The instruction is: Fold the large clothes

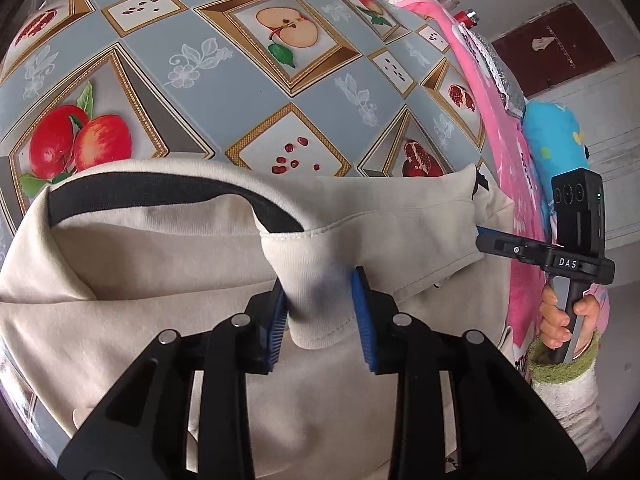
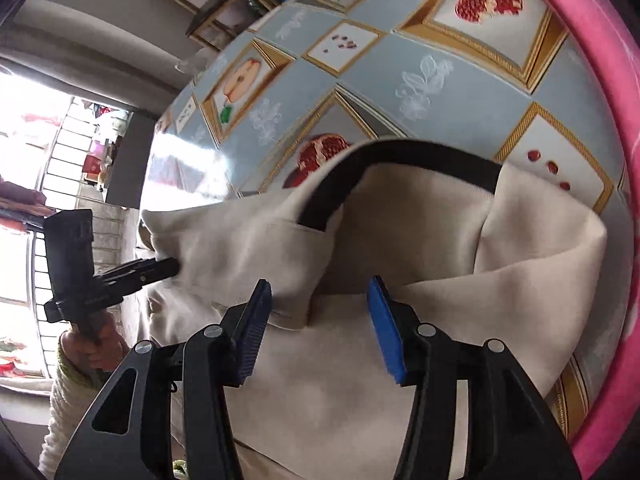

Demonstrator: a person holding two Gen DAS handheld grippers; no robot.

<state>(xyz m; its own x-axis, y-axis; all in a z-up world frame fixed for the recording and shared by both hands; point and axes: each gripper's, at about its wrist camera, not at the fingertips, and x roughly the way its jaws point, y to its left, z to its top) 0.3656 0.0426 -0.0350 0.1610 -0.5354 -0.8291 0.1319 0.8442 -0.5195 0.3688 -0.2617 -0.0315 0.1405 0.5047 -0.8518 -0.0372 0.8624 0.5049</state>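
A cream sweatshirt (image 1: 168, 264) with a black neck band (image 1: 160, 194) lies on the table near its front edge. My left gripper (image 1: 320, 300) is shut on a bunched fold of the cream fabric between its blue pads. In the right wrist view the same sweatshirt (image 2: 400, 360) lies under my right gripper (image 2: 320, 312), whose blue pads stand wide apart over the cloth, holding nothing. The right gripper also shows in the left wrist view (image 1: 480, 236), its tips hidden behind the garment's right edge. The left gripper shows at the left of the right wrist view (image 2: 172, 266).
The table wears a blue-grey oilcloth (image 1: 248, 92) printed with apples and pomegranates. A pink cloth (image 1: 500, 128) and a blue padded item (image 1: 556, 136) lie along the right edge. A pink rim (image 2: 612, 120) curves along the right of the right wrist view.
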